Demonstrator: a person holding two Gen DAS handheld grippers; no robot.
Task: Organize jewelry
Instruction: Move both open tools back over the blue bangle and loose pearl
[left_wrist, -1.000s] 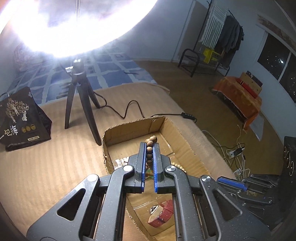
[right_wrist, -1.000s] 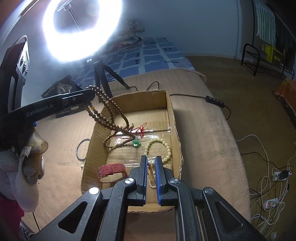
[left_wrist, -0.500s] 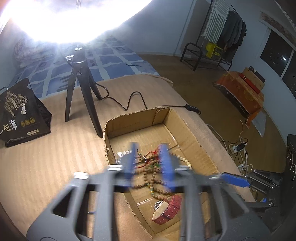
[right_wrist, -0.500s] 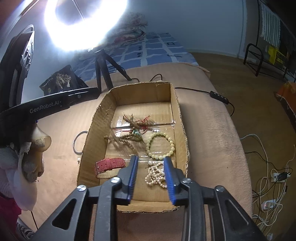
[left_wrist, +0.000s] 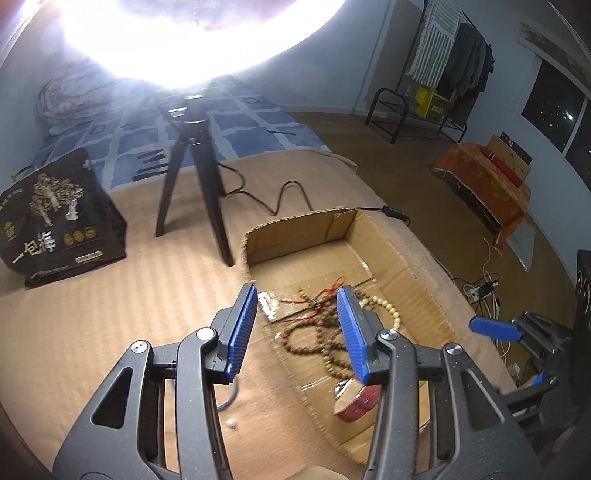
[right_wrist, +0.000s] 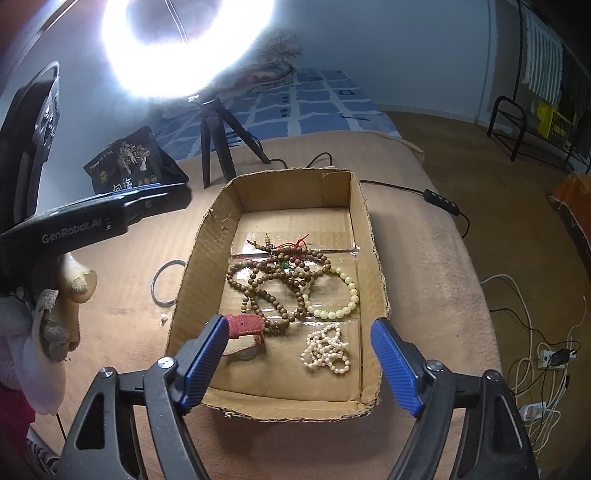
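An open cardboard box (right_wrist: 365, 236) lies on the tan bed cover. In it lie a long brown bead necklace (right_wrist: 273, 280) with red cord, a pale green bead bracelet (right_wrist: 341, 299), a white pearl strand (right_wrist: 327, 349) and a red-strap watch (right_wrist: 245, 326). The box (left_wrist: 406, 266), necklace (left_wrist: 317, 338) and watch (left_wrist: 356, 400) show in the left wrist view too. My left gripper (left_wrist: 297, 325) is open and empty above the box's left wall. My right gripper (right_wrist: 299, 363) is open and empty above the box's near end.
A metal bangle (right_wrist: 164, 282) and a small pearl earring (right_wrist: 162, 317) lie on the cover left of the box. A ring light on a black tripod (left_wrist: 195, 166) and a dark bag (left_wrist: 55, 218) stand behind. Cables run right of the box.
Both grippers have opened. The left one let go of the brown bead necklace, which now lies in the box. The right one let go of the pearl strand, and both pulled back.
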